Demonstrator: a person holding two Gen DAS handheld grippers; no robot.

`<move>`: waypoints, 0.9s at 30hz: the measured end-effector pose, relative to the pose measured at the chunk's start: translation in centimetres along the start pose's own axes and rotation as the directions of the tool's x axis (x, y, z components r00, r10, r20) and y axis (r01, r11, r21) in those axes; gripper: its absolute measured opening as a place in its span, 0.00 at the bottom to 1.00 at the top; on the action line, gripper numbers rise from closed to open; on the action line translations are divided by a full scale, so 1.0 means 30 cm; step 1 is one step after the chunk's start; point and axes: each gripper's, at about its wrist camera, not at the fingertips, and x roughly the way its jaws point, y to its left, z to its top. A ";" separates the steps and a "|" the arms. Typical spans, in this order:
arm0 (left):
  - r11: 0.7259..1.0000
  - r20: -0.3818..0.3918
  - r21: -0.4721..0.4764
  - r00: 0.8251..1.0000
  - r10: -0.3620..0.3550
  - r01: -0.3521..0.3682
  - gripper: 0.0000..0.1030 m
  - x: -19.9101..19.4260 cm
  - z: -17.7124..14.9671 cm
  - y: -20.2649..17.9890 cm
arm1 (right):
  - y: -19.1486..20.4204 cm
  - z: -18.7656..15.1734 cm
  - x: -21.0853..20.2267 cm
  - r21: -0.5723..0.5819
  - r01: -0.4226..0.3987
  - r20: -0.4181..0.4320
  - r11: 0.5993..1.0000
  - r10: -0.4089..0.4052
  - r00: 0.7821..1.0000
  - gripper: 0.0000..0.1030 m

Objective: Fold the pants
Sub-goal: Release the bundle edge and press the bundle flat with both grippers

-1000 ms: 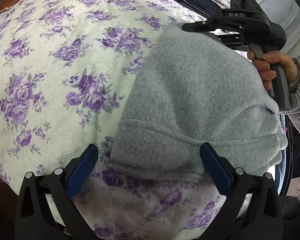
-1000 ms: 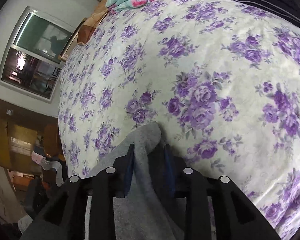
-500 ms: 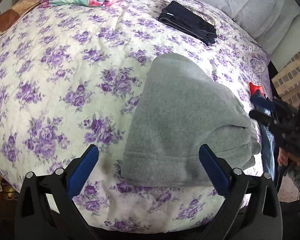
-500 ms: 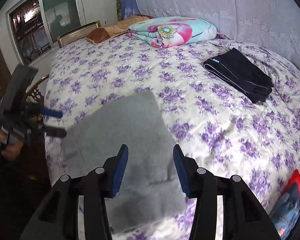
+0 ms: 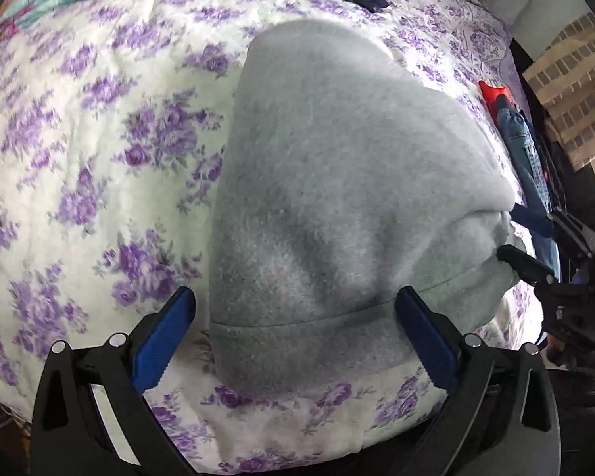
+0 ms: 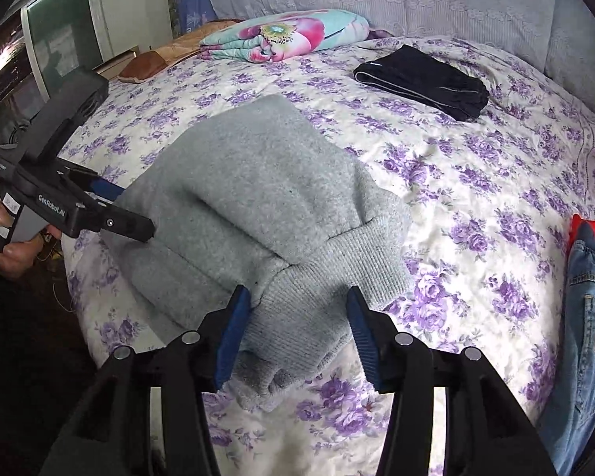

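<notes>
One grey pants point(image 6: 258, 182) lying on bed point(image 6: 476, 198); one black folded garment point(image 6: 424, 79) lying; one jeans point(image 6: 587, 309) lying; one floral blanket point(image 6: 285, 35) lying; two grippers showing

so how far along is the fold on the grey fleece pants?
Done: the grey fleece pants lie doubled over in a compact stack on the purple-flowered bedspread, ribbed cuffs nearest the right gripper.
In hand: nothing. The right gripper's jaws have just been opening around the cuffs; the left gripper is open, not pinching.
Left: probably one tidy-up or final fold. The blue jeans at the edge look unfolded.
</notes>
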 end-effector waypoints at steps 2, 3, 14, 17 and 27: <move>0.999 0.041 0.042 0.999 -0.001 0.000 0.95 -0.064 0.023 -0.027 | 0.016 0.026 -0.074 -0.010 0.000 0.091 1.000 0.001 0.996 0.49; 0.999 0.058 0.052 0.998 -0.018 0.015 0.95 -0.095 0.049 -0.038 | 0.028 0.044 -0.099 -0.023 -0.013 0.129 1.000 0.016 0.992 0.49; 0.988 -0.061 0.153 0.998 0.020 -0.011 0.95 0.051 0.346 -0.266 | 0.164 0.041 0.092 -0.074 -0.149 -0.133 0.986 0.139 0.981 0.50; 0.976 -0.043 0.198 0.994 0.096 -0.086 0.96 0.122 0.331 -0.268 | 0.188 0.016 0.112 -0.116 -0.160 -0.151 0.980 0.142 0.978 0.53; 0.997 0.052 0.077 0.999 -0.010 0.006 0.95 0.099 0.359 -0.193 | 0.177 -0.002 0.052 -0.148 -0.201 -0.036 0.968 0.198 0.980 0.64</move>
